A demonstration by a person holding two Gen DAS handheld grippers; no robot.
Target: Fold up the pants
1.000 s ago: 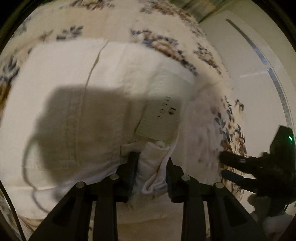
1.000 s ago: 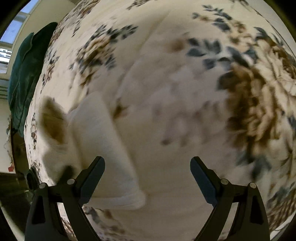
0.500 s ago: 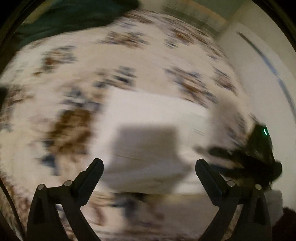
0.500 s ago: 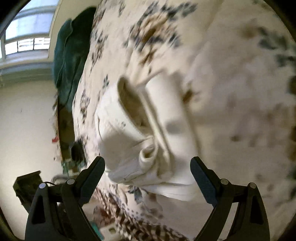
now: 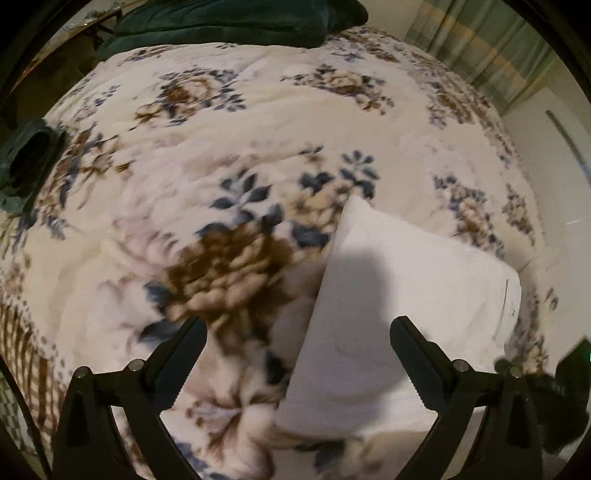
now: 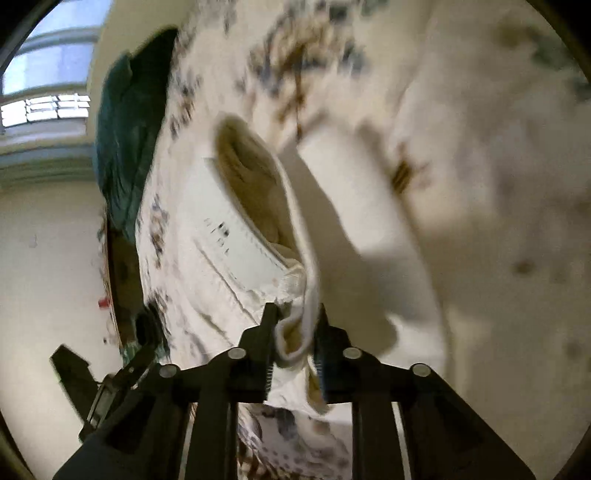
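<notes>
The white pants (image 5: 399, 295) lie folded on the floral bedspread (image 5: 236, 155), at the lower right of the left wrist view. My left gripper (image 5: 295, 343) is open and empty above the bed, its right finger over the pants' left part. In the right wrist view my right gripper (image 6: 295, 332) is shut on the bunched waistband edge of the pants (image 6: 236, 236), whose waist opening gapes just beyond the fingers. The right gripper's dark body also shows at the lower right edge of the left wrist view (image 5: 561, 398).
A dark green blanket (image 5: 221, 22) lies at the far end of the bed, also in the right wrist view (image 6: 129, 147). A dark green object (image 5: 29, 162) sits at the bed's left edge. A window (image 6: 44, 88) and a pale wall are on the left.
My left gripper let go of the pants, opened and pulled back. My right gripper swung toward the pants and closed on the waistband edge.
</notes>
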